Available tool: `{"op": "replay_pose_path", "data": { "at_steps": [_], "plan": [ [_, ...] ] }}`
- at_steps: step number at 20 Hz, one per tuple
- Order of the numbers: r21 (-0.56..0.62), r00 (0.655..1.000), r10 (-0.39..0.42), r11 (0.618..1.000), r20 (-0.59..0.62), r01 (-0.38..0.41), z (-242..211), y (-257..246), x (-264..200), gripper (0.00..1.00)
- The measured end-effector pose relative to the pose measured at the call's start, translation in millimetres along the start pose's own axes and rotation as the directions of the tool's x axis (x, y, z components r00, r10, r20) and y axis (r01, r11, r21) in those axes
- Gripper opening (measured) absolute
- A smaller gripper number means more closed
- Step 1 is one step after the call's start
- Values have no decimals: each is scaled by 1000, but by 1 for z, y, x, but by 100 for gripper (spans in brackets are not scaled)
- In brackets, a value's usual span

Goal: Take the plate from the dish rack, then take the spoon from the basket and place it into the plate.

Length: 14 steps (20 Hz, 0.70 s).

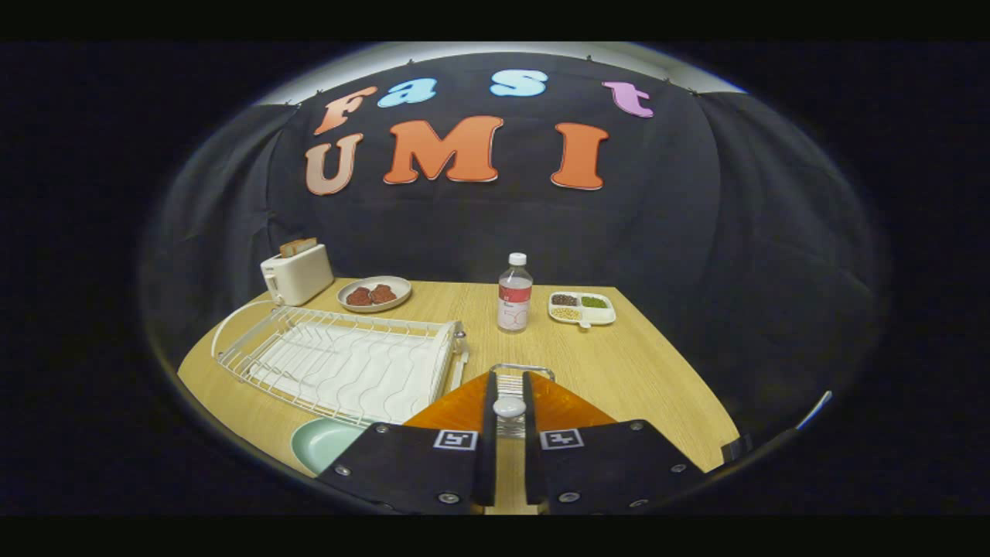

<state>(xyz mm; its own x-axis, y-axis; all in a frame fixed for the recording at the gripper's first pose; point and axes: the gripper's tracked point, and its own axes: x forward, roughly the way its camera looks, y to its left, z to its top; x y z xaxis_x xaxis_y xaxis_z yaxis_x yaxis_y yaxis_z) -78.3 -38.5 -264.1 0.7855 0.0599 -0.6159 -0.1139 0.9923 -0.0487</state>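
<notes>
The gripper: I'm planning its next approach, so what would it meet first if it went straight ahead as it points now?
Probably the spoon, whose end sits between the gripper's nearly closed fingers, standing in the wire basket just ahead. Whether the fingers already press on it is unclear.

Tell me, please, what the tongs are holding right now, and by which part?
The tongs are shut on the spoon, both fingers pressing on its rounded white end, just before the wire basket.

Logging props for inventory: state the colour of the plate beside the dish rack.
Pale mint green plate, clearest in the gripper view, left of the gripper.
</notes>
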Motion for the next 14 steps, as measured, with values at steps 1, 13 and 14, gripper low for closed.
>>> {"op": "replay_pose_path", "data": {
  "at_steps": [1,13,14],
  "plan": [
    [-2,1000,-1,1000,6,1,6,-1,-5,15],
    [-21,996,83,996,-31,-83,0,27,-61,15],
    [-16,995,93,995,-37,-94,-3,31,-64,15]
  ]
}}
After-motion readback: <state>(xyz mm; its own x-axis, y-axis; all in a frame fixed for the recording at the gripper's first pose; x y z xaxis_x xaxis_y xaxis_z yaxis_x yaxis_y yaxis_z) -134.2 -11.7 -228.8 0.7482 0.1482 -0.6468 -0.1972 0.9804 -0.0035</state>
